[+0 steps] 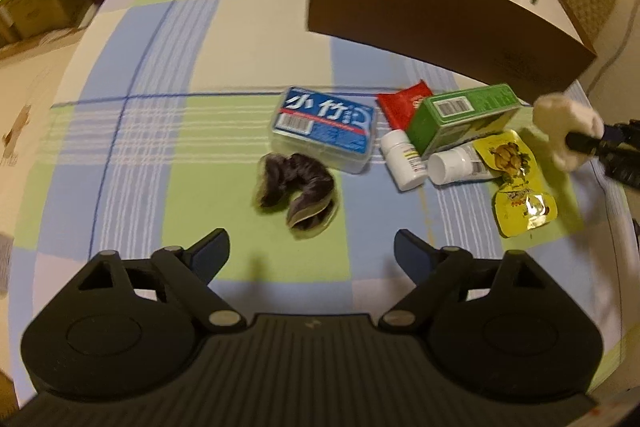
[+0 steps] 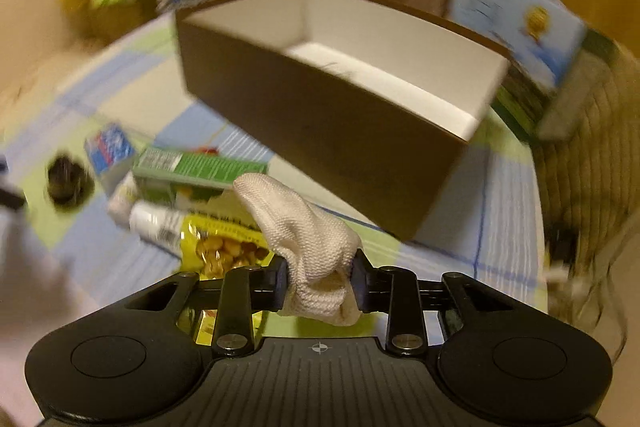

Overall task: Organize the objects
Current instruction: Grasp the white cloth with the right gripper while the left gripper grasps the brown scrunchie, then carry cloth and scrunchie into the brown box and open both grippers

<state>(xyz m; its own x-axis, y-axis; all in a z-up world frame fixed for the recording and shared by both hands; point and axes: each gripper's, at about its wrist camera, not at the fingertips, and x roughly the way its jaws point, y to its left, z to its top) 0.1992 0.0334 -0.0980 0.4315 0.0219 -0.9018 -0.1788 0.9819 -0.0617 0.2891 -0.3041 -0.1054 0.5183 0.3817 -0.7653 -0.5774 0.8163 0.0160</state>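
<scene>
Right jaws: the right gripper [image 2: 320, 285] is pinching a rolled cream sock [image 2: 308, 239] between its pads, holding it above the checked bedsheet [image 1: 168, 75].
Left jaws: the left gripper [image 1: 312, 247] is standing spread, gripping nothing, hovering over the dark sock [image 1: 296, 191].
Step in hand: carrying the cream sock to the brown cardboard box [image 2: 320, 131]; judging by the wall ahead, it is worth clearing the near rim fully before letting go.
Box contents: its white inside is showing nothing that I can make out.
Loose items: the blue tissue pack [image 1: 326, 127], green carton [image 1: 464, 117], two white pill bottles [image 1: 402, 159], red sachet [image 1: 404, 101] and yellow snack pouch [image 1: 516, 183] are lying clustered just in front of the box.
</scene>
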